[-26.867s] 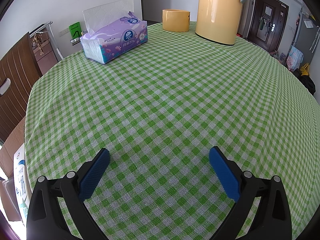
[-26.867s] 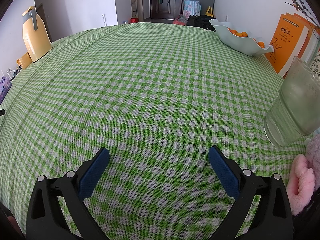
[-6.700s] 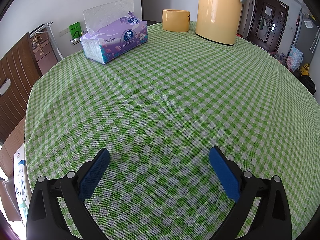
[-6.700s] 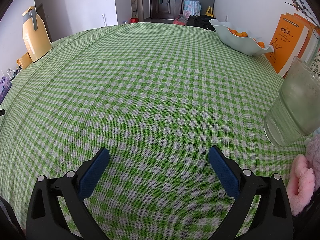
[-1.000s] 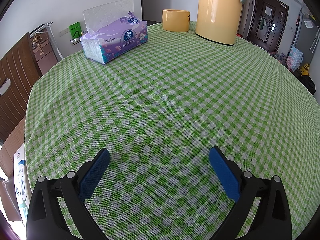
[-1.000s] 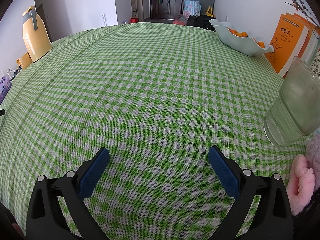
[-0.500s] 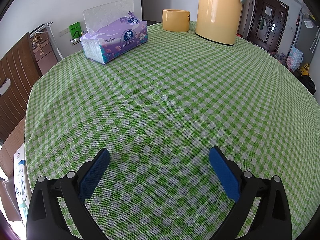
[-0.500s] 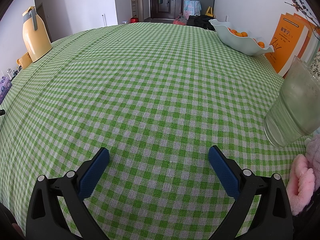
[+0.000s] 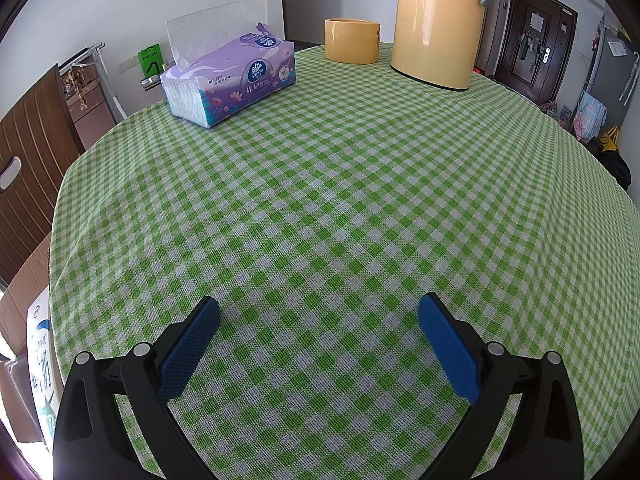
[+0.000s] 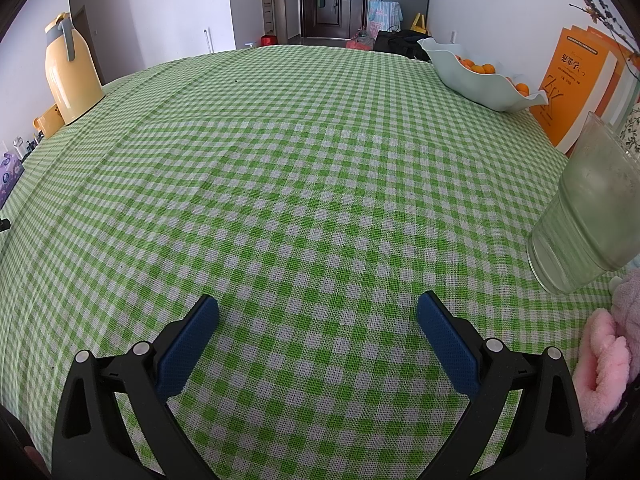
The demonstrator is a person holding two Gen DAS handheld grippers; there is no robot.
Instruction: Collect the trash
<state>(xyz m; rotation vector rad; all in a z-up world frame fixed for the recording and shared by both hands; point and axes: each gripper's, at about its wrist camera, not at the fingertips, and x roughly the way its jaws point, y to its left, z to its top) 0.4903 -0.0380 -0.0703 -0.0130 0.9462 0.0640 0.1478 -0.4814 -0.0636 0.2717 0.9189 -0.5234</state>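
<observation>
While nothing has shifted since the earlier frames, the left gripper (image 9: 319, 320) and right gripper (image 10: 318, 320) rest wide open and empty over the checked tablecloth (image 9: 340, 184); no trash is visible, so collection looks unstarted. Countable: one tissue box (image 9: 230, 80), one flask (image 9: 438, 20), one cup (image 9: 351, 40), one glass (image 10: 586, 216), one fruit bowl (image 10: 476, 76).

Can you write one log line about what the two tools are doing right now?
left tool: open, empty | right tool: open, empty | both over checked tablecloth | trash: none in view
</observation>
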